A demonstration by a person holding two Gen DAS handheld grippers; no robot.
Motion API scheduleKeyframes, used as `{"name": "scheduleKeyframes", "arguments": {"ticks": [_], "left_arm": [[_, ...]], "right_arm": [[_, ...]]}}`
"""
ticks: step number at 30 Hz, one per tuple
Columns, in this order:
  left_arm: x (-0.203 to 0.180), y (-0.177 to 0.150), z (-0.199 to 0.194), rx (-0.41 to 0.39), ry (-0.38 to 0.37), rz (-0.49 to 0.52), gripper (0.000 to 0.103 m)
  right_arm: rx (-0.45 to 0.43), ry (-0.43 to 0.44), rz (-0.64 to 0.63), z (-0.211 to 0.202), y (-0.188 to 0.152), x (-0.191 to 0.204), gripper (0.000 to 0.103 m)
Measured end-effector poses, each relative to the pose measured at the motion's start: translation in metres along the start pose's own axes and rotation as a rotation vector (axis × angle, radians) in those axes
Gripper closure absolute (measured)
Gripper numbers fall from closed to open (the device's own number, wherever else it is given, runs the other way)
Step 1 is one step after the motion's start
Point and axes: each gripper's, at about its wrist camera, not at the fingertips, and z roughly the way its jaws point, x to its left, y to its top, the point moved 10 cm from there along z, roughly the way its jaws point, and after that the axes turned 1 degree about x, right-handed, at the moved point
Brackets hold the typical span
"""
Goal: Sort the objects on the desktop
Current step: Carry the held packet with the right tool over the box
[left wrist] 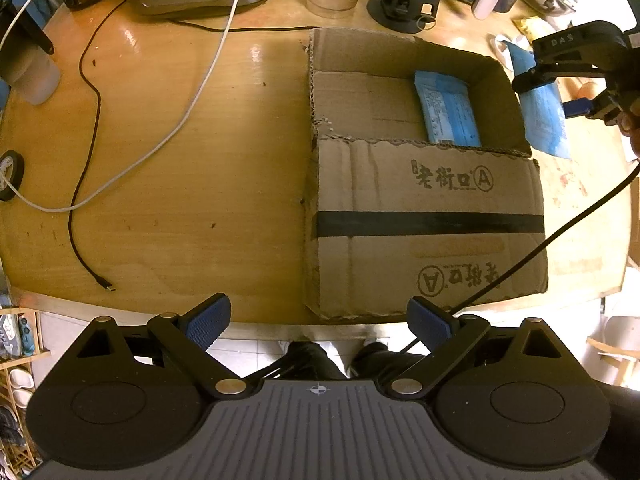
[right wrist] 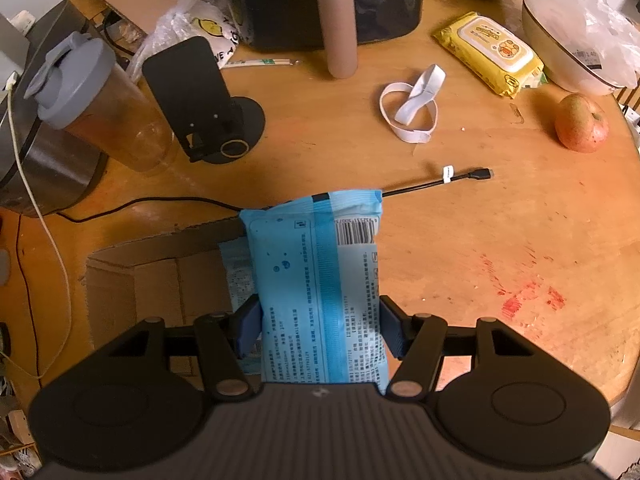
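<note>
Right gripper [right wrist: 320, 330] clamps a blue packet [right wrist: 320, 280] between its pads, just beside the cardboard box [left wrist: 424, 216] on the desk [right wrist: 460, 240]; left gripper [left wrist: 320, 322] hangs open and empty at the box's near edge.

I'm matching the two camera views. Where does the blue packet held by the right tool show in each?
Left wrist view: blue packet at far right, beside the box.
Right wrist view: packet centre, clamped in the right tool.
Shared landmark: cardboard box.

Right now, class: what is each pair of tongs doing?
Left tongs: open, empty.
Right tongs: shut on the blue packet.
</note>
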Motion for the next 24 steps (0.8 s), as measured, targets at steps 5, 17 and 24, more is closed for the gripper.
{"name": "scheduleKeyframes", "arguments": {"ticks": [5,17,24], "left_arm": [[0.002,0.0,0.0,-0.001,-0.002,-0.004,0.006],[0.004,-0.002,-0.001,-0.004,-0.006,-0.01,0.006],[0.006,-0.003,-0.002,-0.005,-0.008,-0.013,0.006]], "right_arm": [[-0.001,0.003,-0.007,0.0,0.0,0.007,0.043],[-0.002,0.009,-0.036,0.0,-0.001,0.027,0.043],[-0.003,0.006,-0.057,0.0,-0.003,0.037,0.043]]}}
